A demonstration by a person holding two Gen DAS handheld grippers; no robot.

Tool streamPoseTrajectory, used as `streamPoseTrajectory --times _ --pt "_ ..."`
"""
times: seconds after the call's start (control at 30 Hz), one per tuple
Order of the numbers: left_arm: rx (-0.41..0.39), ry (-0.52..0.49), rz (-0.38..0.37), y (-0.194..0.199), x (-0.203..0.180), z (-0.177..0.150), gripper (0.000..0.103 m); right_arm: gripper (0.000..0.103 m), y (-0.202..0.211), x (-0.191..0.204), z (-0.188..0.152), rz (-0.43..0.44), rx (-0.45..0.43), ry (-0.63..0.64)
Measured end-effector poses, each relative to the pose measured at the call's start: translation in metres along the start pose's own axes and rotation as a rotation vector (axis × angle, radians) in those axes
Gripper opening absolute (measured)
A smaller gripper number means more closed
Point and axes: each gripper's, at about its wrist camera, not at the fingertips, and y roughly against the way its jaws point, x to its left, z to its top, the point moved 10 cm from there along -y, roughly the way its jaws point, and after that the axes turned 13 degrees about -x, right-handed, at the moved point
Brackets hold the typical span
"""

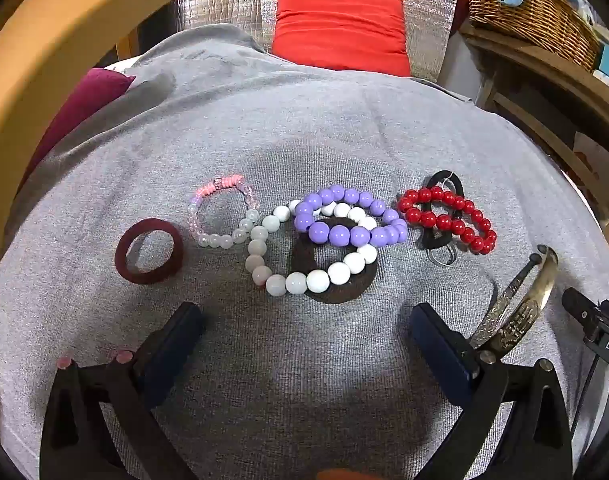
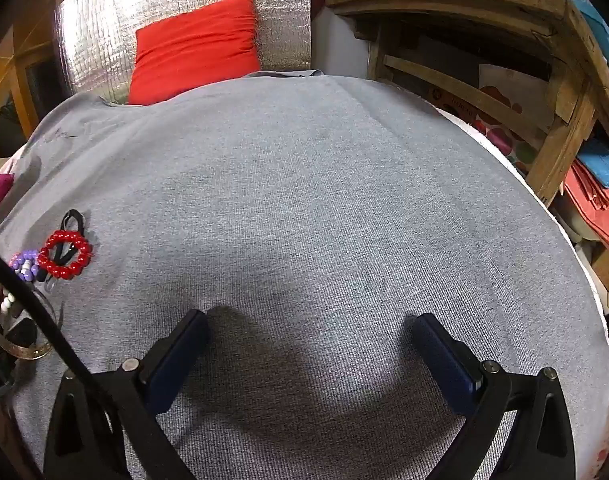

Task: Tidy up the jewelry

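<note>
In the left wrist view a row of jewelry lies on the grey cloth [image 1: 304,120]: a maroon ring band [image 1: 148,251], a pink and clear bead bracelet [image 1: 222,212], a white bead bracelet [image 1: 304,252] on a dark brown band [image 1: 336,292], a purple bead bracelet [image 1: 350,216], a red bead bracelet [image 1: 448,218] on a black elastic [image 1: 444,184]. A metal bangle [image 1: 520,300] stands at the right, beside the right finger. My left gripper [image 1: 304,332] is open and empty, just in front of the row. My right gripper [image 2: 308,344] is open and empty over bare cloth.
A red cushion [image 1: 340,32] lies beyond the cloth's far edge, a magenta cushion [image 1: 84,100] at the left. A wicker basket [image 1: 528,8] sits on a wooden shelf [image 2: 484,8] at the right. The red bracelet [image 2: 64,256] and bangle [image 2: 20,320] show at the right wrist view's left edge.
</note>
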Motion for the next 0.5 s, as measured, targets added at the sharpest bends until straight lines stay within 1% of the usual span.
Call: streamPoseTrajectory --times 0.5 --pt "0.007 0.002 -0.001 0.0001 0.0009 -0.0012 0.103 0.103 -0.0002 0.0000 -0.0004 0.000 0.002 0.000"
